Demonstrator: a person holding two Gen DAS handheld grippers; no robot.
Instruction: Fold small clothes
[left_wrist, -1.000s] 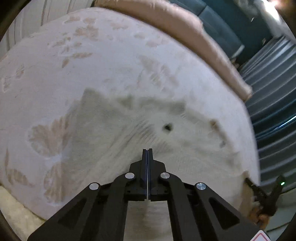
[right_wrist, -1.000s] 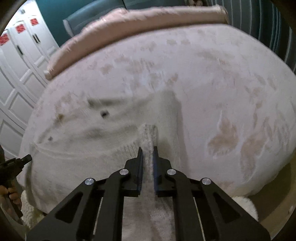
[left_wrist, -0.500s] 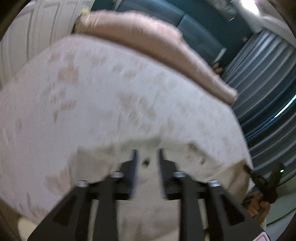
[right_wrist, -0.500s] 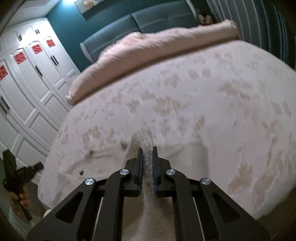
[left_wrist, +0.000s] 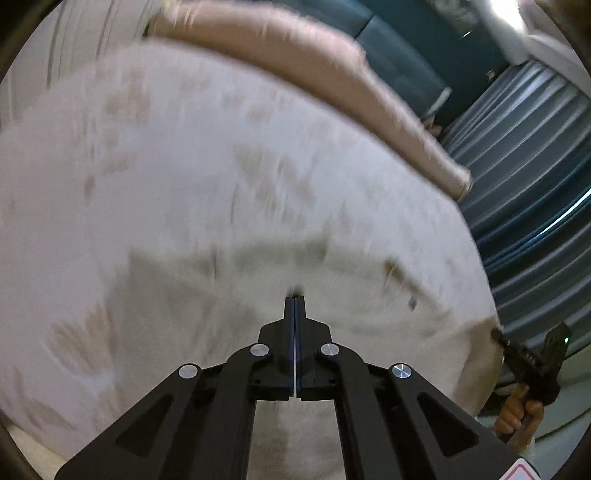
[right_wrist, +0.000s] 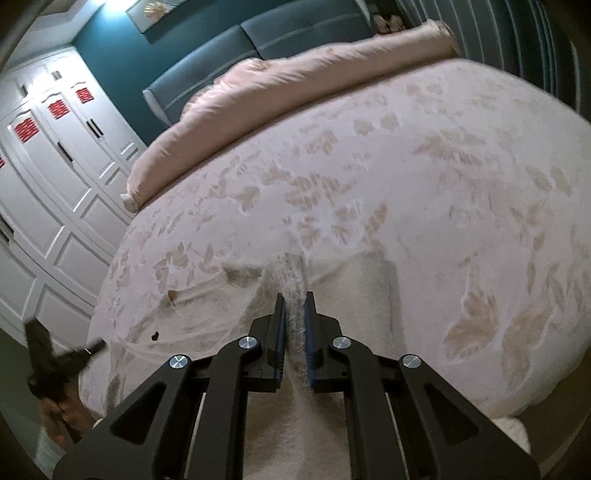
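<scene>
A cream knitted garment with small dark buttons (left_wrist: 412, 303) lies spread across the near part of the bed (left_wrist: 184, 184); it also shows in the right wrist view (right_wrist: 229, 325). My left gripper (left_wrist: 294, 300) is shut over the garment, its jaws pressed together; whether cloth sits between them I cannot tell, and this view is blurred. My right gripper (right_wrist: 294, 299) is shut on a bunched fold of the garment (right_wrist: 293, 280), which stands up between the fingers. Each gripper shows at the edge of the other's view, the right one (left_wrist: 532, 360) and the left one (right_wrist: 55, 369).
The bed has a pale floral cover (right_wrist: 443, 166). A pink duvet roll (right_wrist: 295, 85) lies along the far side before a dark teal headboard (right_wrist: 295, 33). White wardrobe doors (right_wrist: 44, 166) stand left. Grey curtains (left_wrist: 535, 166) hang on the bed's other side.
My left gripper was shut, opened half a second ago, and is shut again. My right gripper has stayed shut on the fold and lifted, so its view has tilted up toward the headboard.
</scene>
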